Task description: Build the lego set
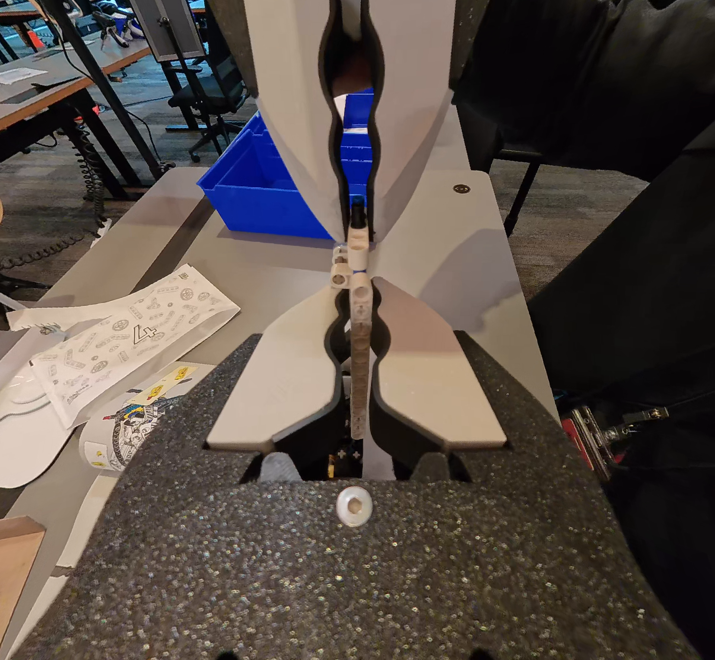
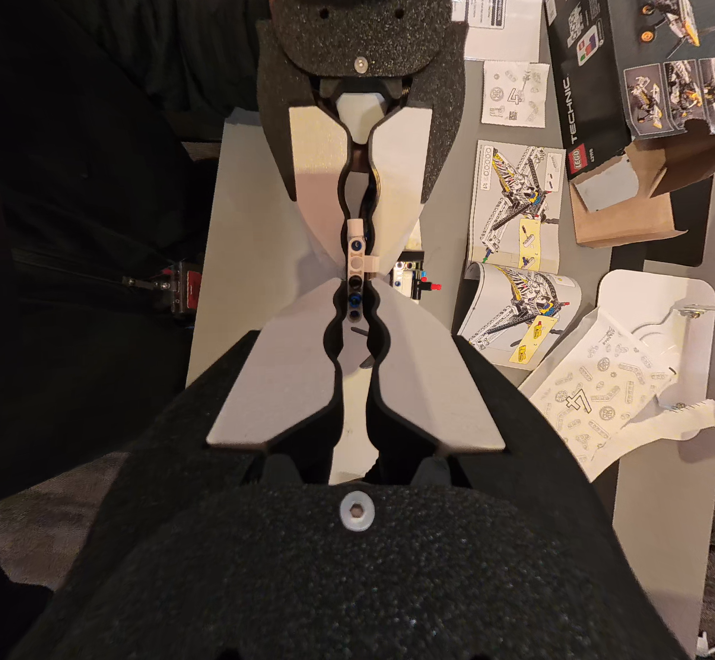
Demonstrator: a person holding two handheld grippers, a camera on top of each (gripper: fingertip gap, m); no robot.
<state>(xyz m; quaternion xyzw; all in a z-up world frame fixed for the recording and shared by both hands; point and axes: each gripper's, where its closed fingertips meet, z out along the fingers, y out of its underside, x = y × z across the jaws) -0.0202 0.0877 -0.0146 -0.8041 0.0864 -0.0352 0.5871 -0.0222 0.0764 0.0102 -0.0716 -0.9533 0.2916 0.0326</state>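
White building-toy beam [image 2: 355,266], studded with black and blue pins, sat at the centre of both wrist views, spanning the meeting point of the two grippers. In the right wrist view the right gripper [image 2: 356,295] came up from the bottom of the frame with its jaws nearly together, clamped on the lower end of the beam, while the left gripper [image 2: 358,243] reached down from the top and pinched the upper end. A small white connector [image 2: 375,263] stuck out sideways from the beam between the two sets of tips. In the left wrist view the same beam [image 1: 359,316] ran edge-on between the left gripper's [image 1: 358,293] pads, which pressed on it. Behind, a blue bin [image 1: 267,192] stood on the grey table [image 1: 445,254] at upper centre. Printed paper bags [image 1: 127,335] lay at the left. In the right wrist view, instruction booklets [image 2: 514,208] and a toy box [image 2: 603,61] lay at the upper right.
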